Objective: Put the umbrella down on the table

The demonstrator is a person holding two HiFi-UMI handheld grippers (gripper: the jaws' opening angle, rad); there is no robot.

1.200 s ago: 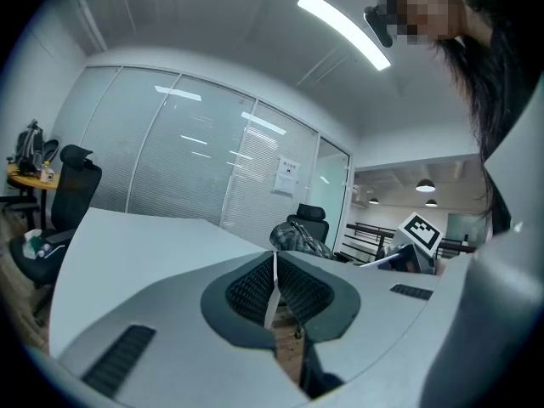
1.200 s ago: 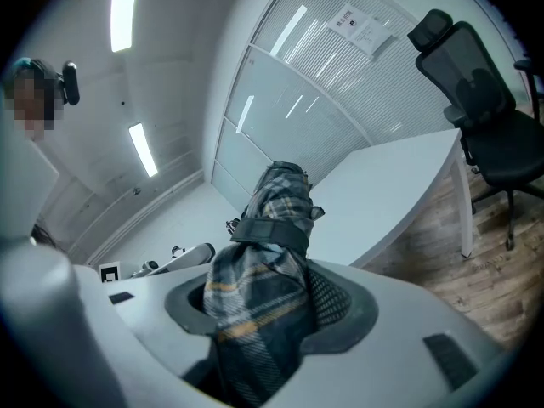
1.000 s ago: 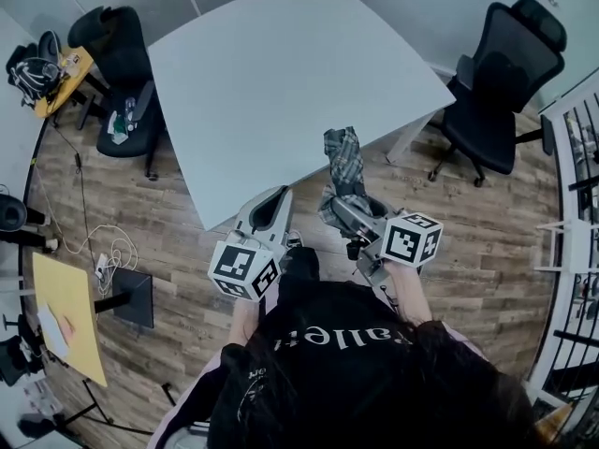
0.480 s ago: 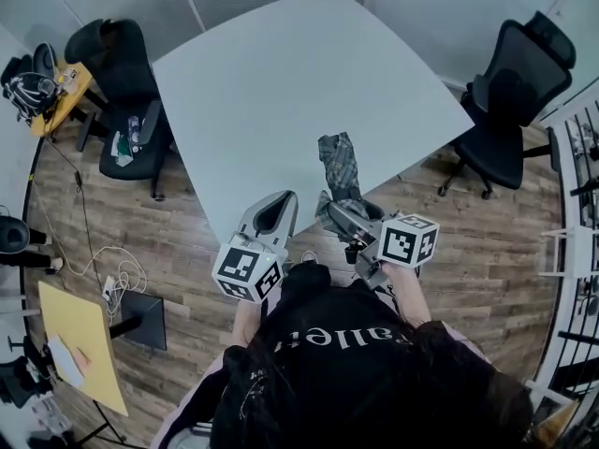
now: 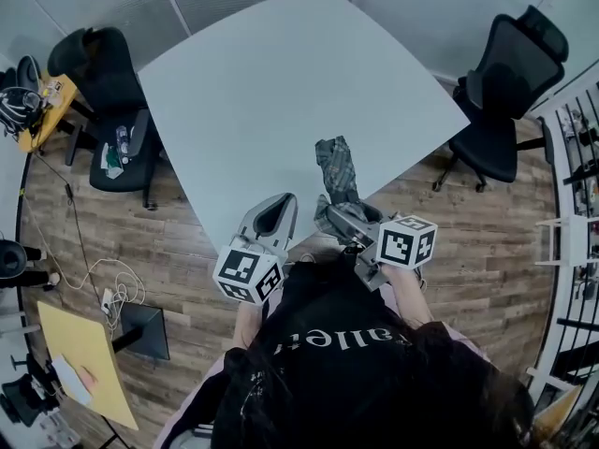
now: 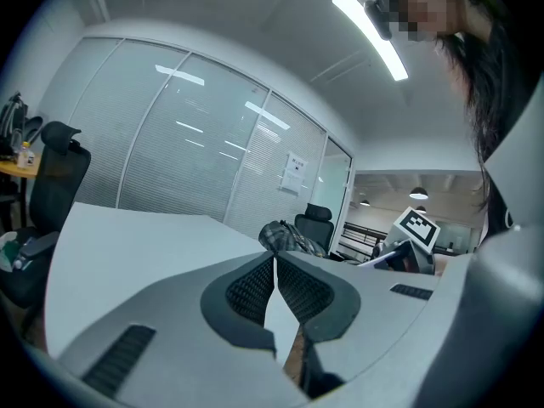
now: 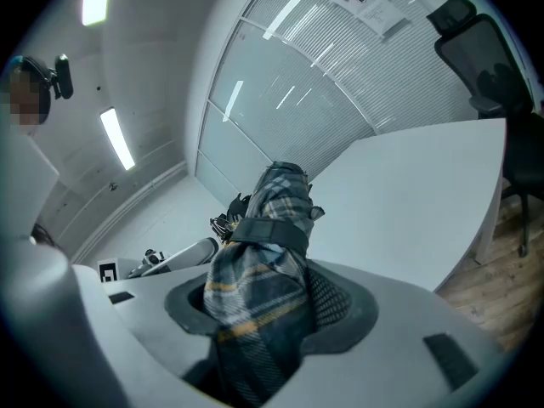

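Note:
A folded plaid umbrella (image 5: 335, 168), grey with yellow lines and a black strap, sticks out forward over the near edge of the large white table (image 5: 281, 82). My right gripper (image 5: 344, 215) is shut on its lower end. In the right gripper view the umbrella (image 7: 265, 245) fills the space between the jaws and rises above the table (image 7: 416, 194). My left gripper (image 5: 278, 204) hovers beside it on the left at the table's edge; its jaws meet with nothing between them (image 6: 274, 260). From there the umbrella (image 6: 287, 237) shows to the right.
Black office chairs stand at the right (image 5: 505, 92) and the left (image 5: 108, 92) of the table. A small yellow desk (image 5: 51, 101) with gear is at far left, cables (image 5: 112, 283) lie on the wooden floor, and a white rack (image 5: 571, 241) stands at the right edge.
Both grippers have moved forward toward the table together. The umbrella's free end now reaches farther over the table's near edge. The grip is unchanged.

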